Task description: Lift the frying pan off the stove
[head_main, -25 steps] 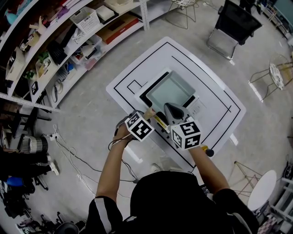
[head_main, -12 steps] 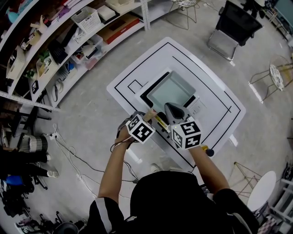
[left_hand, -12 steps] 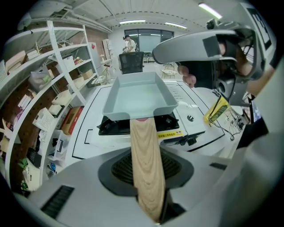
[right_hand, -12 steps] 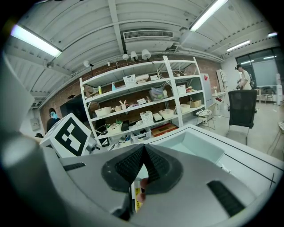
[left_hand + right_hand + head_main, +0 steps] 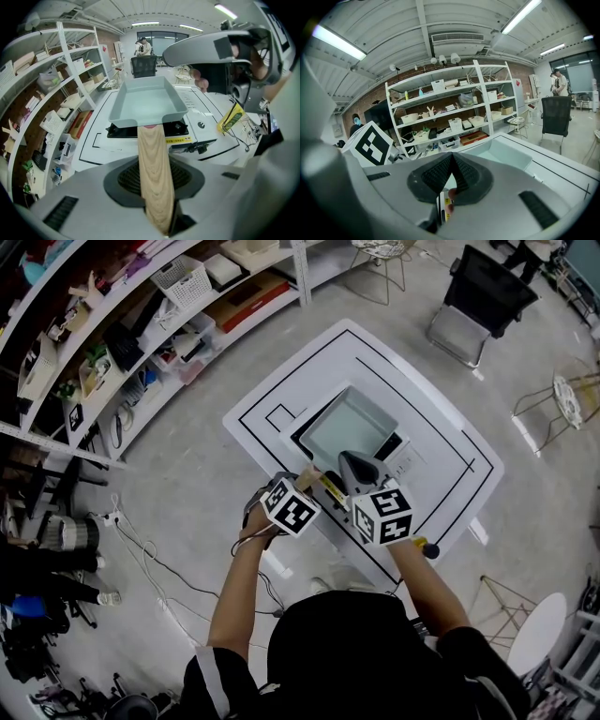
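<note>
Wooden pan handle [image 5: 151, 150] sits clamped between the left gripper [image 5: 154, 177] jaws.

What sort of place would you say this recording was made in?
Most likely a lab or workshop rather than a home kitchen: the stove sits on a white table marked with black lines, open metal shelving holds bins and boxes, and cables trail over a bare concrete floor.
</note>
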{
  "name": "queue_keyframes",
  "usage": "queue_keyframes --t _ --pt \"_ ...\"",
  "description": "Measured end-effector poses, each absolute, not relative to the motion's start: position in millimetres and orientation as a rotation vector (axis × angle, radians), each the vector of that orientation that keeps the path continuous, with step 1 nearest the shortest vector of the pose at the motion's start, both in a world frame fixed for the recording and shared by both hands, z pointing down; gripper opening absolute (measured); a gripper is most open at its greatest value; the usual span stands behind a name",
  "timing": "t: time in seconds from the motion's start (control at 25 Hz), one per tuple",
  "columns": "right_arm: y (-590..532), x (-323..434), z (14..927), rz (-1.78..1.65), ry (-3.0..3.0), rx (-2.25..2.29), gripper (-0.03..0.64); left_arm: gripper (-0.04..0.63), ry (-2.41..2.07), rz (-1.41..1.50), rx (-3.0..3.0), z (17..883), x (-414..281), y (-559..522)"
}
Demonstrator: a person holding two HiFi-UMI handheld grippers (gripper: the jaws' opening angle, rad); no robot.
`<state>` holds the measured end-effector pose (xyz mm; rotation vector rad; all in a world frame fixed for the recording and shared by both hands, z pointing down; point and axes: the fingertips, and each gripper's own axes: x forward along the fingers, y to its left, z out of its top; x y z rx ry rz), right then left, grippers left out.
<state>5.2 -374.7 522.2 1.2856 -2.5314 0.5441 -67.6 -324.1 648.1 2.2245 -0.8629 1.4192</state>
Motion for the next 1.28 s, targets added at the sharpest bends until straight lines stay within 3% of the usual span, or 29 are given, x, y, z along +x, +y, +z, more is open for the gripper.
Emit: queue_keyframes --t 1.28 --pt "-293.1 -27.2 468.9 0.336 -2.608 1.251 -0.003 0.118 -1.405 0.921 2.055 573.0 -139.3 -235.1"
